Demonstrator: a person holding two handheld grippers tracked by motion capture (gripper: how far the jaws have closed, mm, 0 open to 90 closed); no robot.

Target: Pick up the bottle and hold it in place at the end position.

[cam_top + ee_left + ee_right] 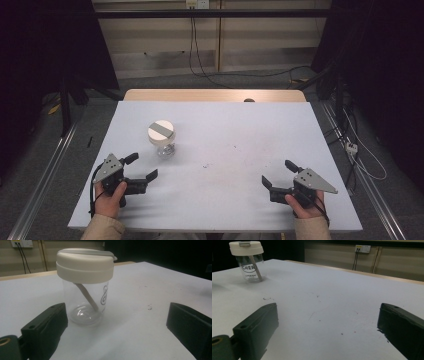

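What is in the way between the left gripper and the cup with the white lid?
Nothing visible. The left gripper has its fingers spread open, and just bare white table lies between them and the cup, which stands upright with its lid on.

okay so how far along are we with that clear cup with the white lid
Nothing looks done yet. The clear plastic cup with a white lid stands upright and closed on the white table. The left gripper and right gripper are open, holding nothing. Approaching and grasping remain.
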